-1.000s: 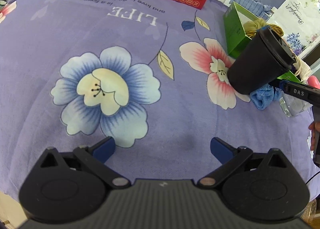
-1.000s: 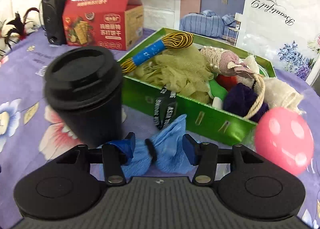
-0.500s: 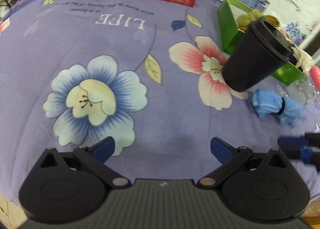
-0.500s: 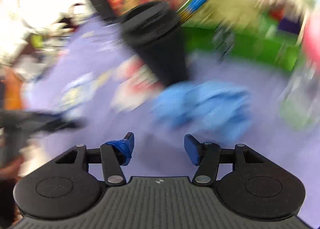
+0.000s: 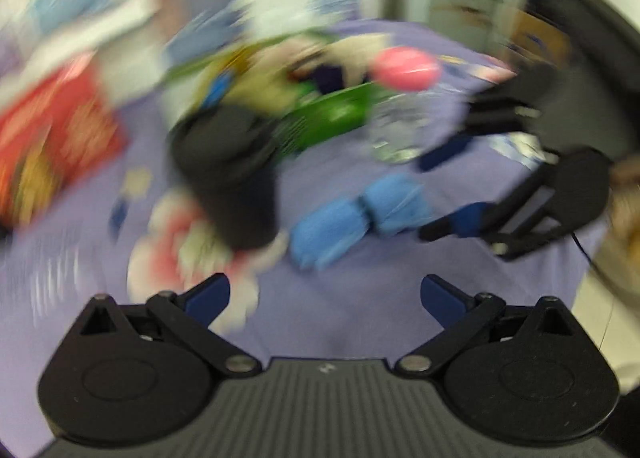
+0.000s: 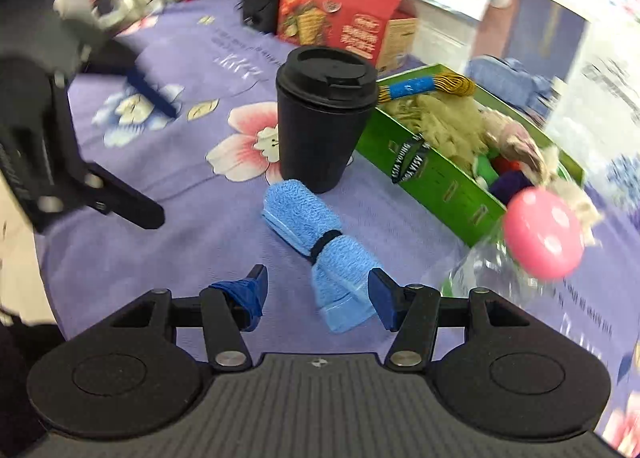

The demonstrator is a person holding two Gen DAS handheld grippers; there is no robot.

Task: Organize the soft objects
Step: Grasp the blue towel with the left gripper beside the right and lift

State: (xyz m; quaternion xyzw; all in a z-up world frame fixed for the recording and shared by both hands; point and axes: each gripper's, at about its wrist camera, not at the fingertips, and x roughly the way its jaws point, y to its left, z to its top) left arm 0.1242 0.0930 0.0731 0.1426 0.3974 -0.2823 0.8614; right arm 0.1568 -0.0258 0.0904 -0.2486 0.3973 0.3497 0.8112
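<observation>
Most soft things already fill the green box (image 6: 448, 182), but the blue towel (image 6: 320, 242) lies on the table, between the right gripper's (image 6: 318, 294) spread fingers, ungrasped; the left gripper's (image 5: 325, 296) fingers are also spread.

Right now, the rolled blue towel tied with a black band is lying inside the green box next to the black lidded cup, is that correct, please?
Not quite: the rolled blue towel lies on the purple floral cloth, outside the green box. It is tied with a black band and is next to the black lidded cup. The right wrist view shows this clearly.
</observation>
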